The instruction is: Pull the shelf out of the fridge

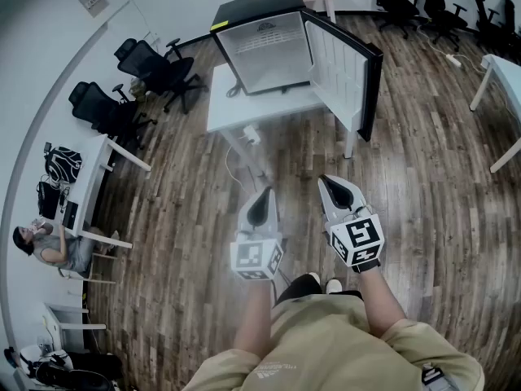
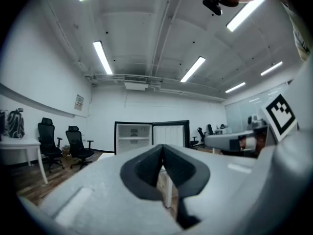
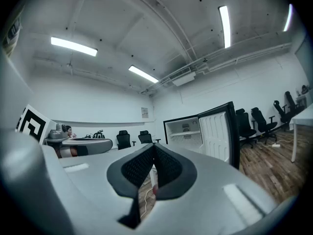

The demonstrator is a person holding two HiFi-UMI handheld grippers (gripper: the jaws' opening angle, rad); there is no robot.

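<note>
Both claws are held level in front of the person's body, side by side and apart from each other, well short of the bench. The left claw (image 1: 264, 194) has its tips pressed together and nothing between them; same in the left gripper view (image 2: 163, 149). The right claw (image 1: 327, 181) is fully closed too and empty, pads meeting in the right gripper view (image 3: 153, 146).

An open strip of wood floor (image 1: 423, 186) lies between the claws and the bench, bare apart from a thin cable trailing near the bench legs. The white bench (image 1: 232, 111) stands ahead, its near edge facing the person.

The fridge (image 1: 244, 10) sits on the bench's far half, front toward the person. Its door (image 1: 346, 72) is swung wide to the right, its outer edge hanging out past the bench corner, so the fridge mouth is unblocked.

The shelf (image 2: 133, 137) is inside the fridge, level, across the upper part of the cavity, also seen in the right gripper view (image 3: 186, 132).

Black office chairs (image 1: 155, 68) stand to the left of the bench, clear of the fridge front.
</note>
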